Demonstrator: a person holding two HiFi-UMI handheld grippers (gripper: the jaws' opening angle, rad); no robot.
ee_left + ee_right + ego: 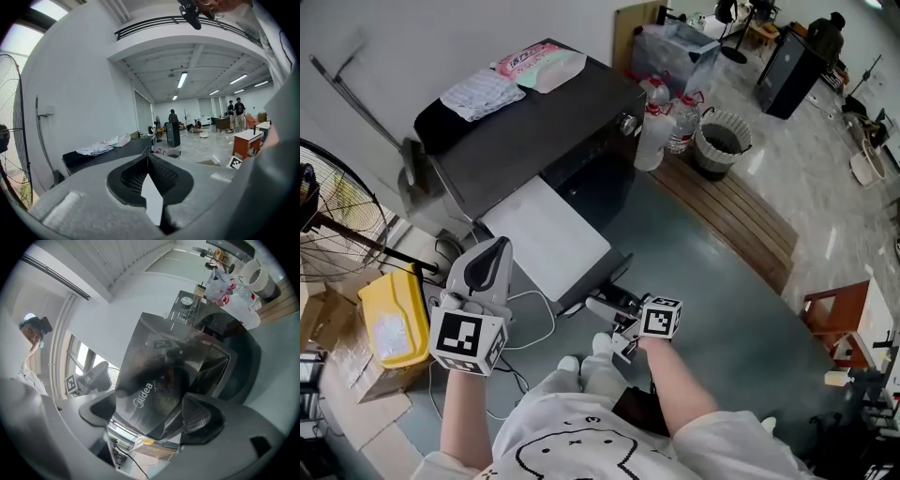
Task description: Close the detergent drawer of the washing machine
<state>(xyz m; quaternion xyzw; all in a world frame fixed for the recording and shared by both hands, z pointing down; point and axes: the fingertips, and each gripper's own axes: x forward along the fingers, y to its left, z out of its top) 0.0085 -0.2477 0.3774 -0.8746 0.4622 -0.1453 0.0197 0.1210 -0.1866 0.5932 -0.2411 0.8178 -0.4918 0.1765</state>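
The dark grey washing machine point(534, 131) stands ahead of me, and its detergent drawer point(546, 234) is pulled far out with the white inside facing up. The drawer's dark front panel point(598, 278) point(150, 380), marked Midea, sits right at my right gripper point(609, 298) point(150, 416). That gripper is open, and the panel's lower corner lies between its two fingers, close against the right pad point(202, 416). My left gripper point(492, 248) point(149, 159) is shut on nothing and is held up to the left of the drawer, apart from it.
A cloth point(483, 92) and a pink wipes pack point(539, 66) lie on the machine's top. Water bottles point(670, 117) and a bin point(720, 141) stand to its right by a wooden platform point(741, 216). At the left are a fan point(328, 206), a yellow container point(394, 314) and floor cables point(530, 323).
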